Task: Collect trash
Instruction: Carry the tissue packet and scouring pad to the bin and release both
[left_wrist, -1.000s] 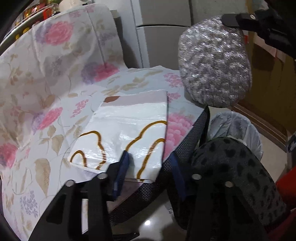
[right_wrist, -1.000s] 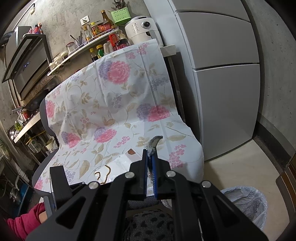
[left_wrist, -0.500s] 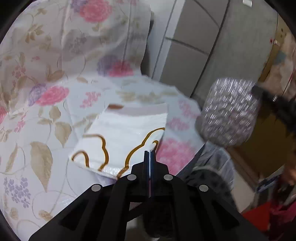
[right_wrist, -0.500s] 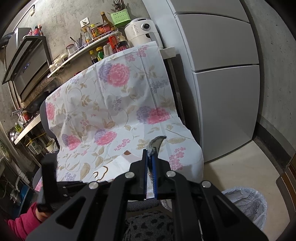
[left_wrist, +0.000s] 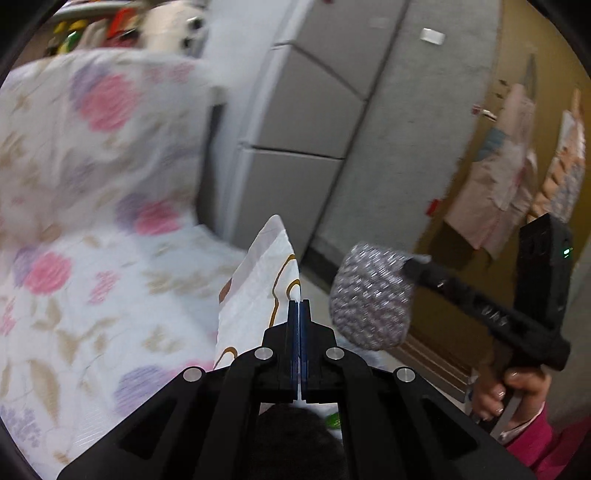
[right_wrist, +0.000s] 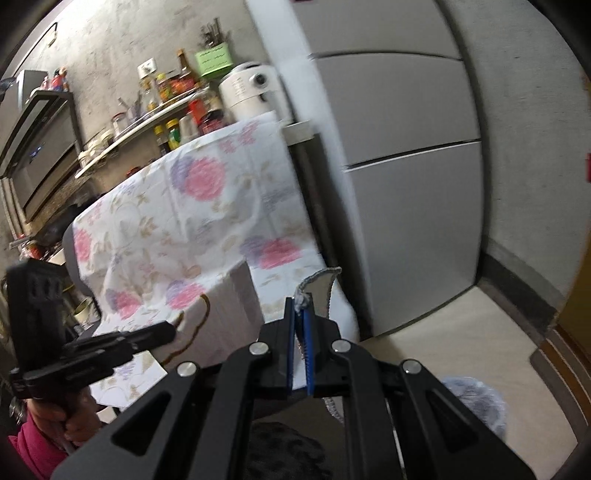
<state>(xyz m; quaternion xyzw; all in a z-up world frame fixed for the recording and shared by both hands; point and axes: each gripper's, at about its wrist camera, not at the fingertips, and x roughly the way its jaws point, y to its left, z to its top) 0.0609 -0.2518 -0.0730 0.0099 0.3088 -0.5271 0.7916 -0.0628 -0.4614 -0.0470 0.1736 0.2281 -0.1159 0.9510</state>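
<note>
Floral cloth (left_wrist: 74, 280) drapes the chair, and just to its right the left gripper (left_wrist: 299, 306) has its jaws pinched fully together on the edge of a white plastic bag with brown loops (left_wrist: 258, 280), lifted clear of the seat. Further right of the cloth, the right gripper (right_wrist: 301, 314) is clamped on a silvery knitted pouch (left_wrist: 369, 299), hanging beside the bag, with the grey refrigerator (left_wrist: 314, 110) behind.

A grey fridge (right_wrist: 406, 155) stands against a rough concrete wall (right_wrist: 110, 48). Beside it, a floral-draped chair (right_wrist: 192, 221) on pale floor (right_wrist: 480, 332).
</note>
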